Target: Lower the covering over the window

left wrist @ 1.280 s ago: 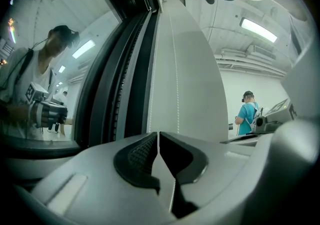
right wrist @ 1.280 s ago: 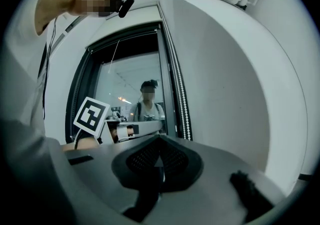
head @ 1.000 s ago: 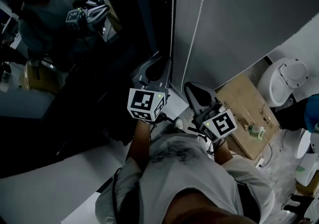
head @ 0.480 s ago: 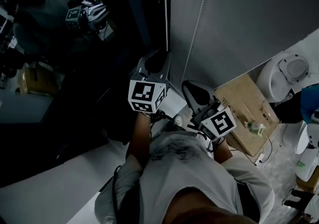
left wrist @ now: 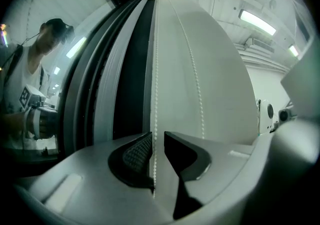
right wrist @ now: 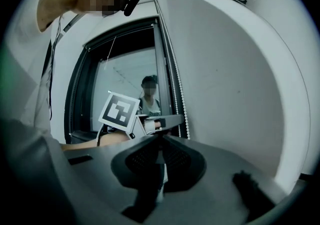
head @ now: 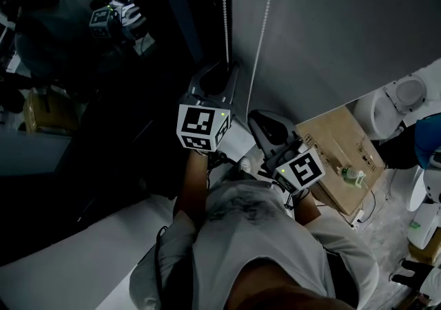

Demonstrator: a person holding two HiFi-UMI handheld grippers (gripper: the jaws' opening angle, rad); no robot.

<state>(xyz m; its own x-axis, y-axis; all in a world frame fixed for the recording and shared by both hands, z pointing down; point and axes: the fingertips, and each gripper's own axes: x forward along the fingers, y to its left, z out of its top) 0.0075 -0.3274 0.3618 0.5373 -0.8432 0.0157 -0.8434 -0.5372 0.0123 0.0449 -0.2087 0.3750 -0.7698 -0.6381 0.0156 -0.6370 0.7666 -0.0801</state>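
Note:
A grey roller blind [head: 331,19] hangs over the right part of a dark window [head: 103,116]. Two white bead-chain strands run down beside its left edge. My left gripper [head: 226,67] points level at the left strand [head: 224,12]. In the left gripper view this strand [left wrist: 155,94] passes through the narrow gap between the jaws of the left gripper [left wrist: 157,136]. Those jaws have just been opening, and the pads stand clear of the beads. The second strand [left wrist: 197,94] hangs free to the right. My right gripper [head: 256,119] [right wrist: 160,138] is lower right, shut, with nothing seen in it.
The glass mirrors the person and both grippers [head: 103,19]. A cardboard box [head: 341,157] with a small bottle [head: 353,176] on it stands on the floor at the right. A white round device [head: 396,102] is beyond the box, and a pale ledge [head: 69,253] runs along the lower left.
The left gripper's jaws have spread apart around the left strand, and the gripper has shifted a little towards the window. The right gripper has stayed where it was.

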